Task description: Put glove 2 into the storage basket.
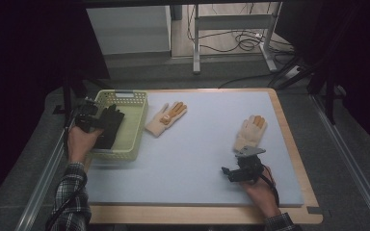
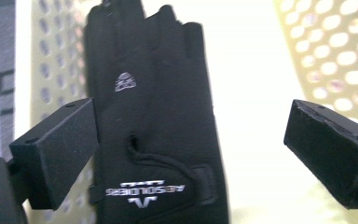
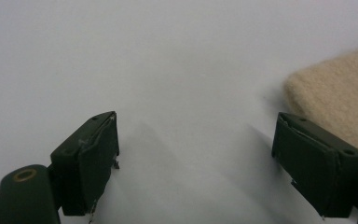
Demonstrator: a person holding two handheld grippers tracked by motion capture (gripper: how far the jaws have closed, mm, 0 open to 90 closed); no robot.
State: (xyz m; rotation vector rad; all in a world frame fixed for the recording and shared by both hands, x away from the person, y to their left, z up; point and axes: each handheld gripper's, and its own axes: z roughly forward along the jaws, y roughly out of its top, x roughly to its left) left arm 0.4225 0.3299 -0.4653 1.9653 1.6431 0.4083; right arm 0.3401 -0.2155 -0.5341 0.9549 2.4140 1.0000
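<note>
Just beyond left tool (image 2: 191,149): black glove (image 2: 158,116)

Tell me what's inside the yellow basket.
A black glove lies in the yellow basket, below the open left gripper. Whatever lies under the glove is covered. No other item shows inside.

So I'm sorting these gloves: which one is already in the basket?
The black glove, lying in the green basket. Both beige gloves, and, lie on the table mat.
</note>
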